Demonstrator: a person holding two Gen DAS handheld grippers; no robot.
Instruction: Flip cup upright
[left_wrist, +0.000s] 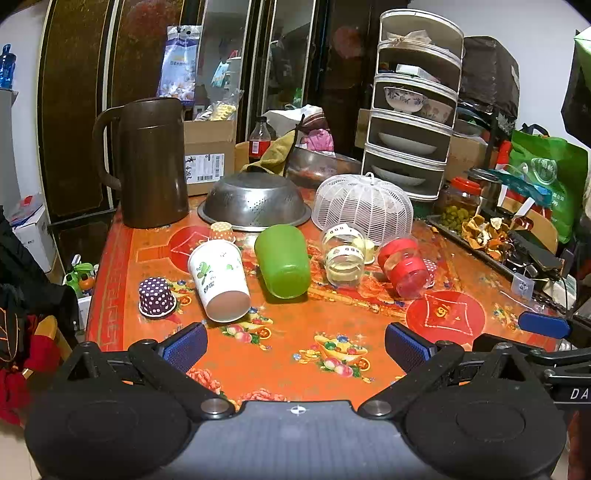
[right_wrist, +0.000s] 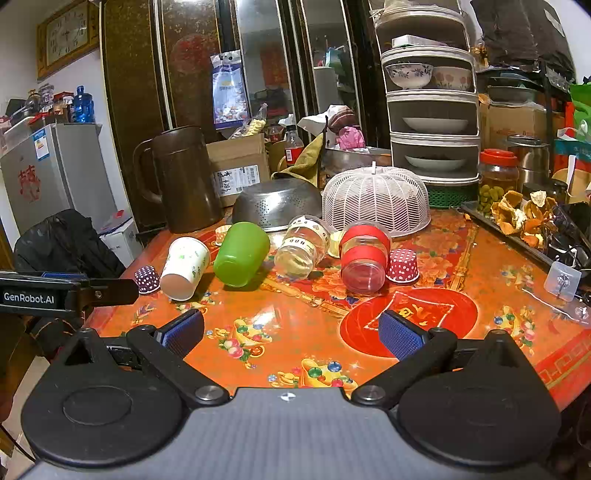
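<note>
Several cups lie on their sides in a row on the orange patterned table (left_wrist: 295, 332): a white paper cup (left_wrist: 218, 282) (right_wrist: 184, 266), a green plastic cup (left_wrist: 283, 266) (right_wrist: 241, 254), a clear cup with a yellow-white band (left_wrist: 343, 258) (right_wrist: 302, 246), and a clear cup with red bands (left_wrist: 404, 267) (right_wrist: 364, 256). My left gripper (left_wrist: 295, 345) is open and empty, short of the white and green cups. My right gripper (right_wrist: 291, 334) is open and empty, short of the clear cups.
Small dotted paper cups stand upside down: a purple one (left_wrist: 156, 297) (right_wrist: 147, 279), a red one (right_wrist: 403, 265). Behind the cups are a steel colander (left_wrist: 255, 201), a white mesh food cover (left_wrist: 364, 205), a brown jug (left_wrist: 153, 162) and a tiered dish rack (left_wrist: 413, 110). A tray of peels (right_wrist: 524, 218) lies right.
</note>
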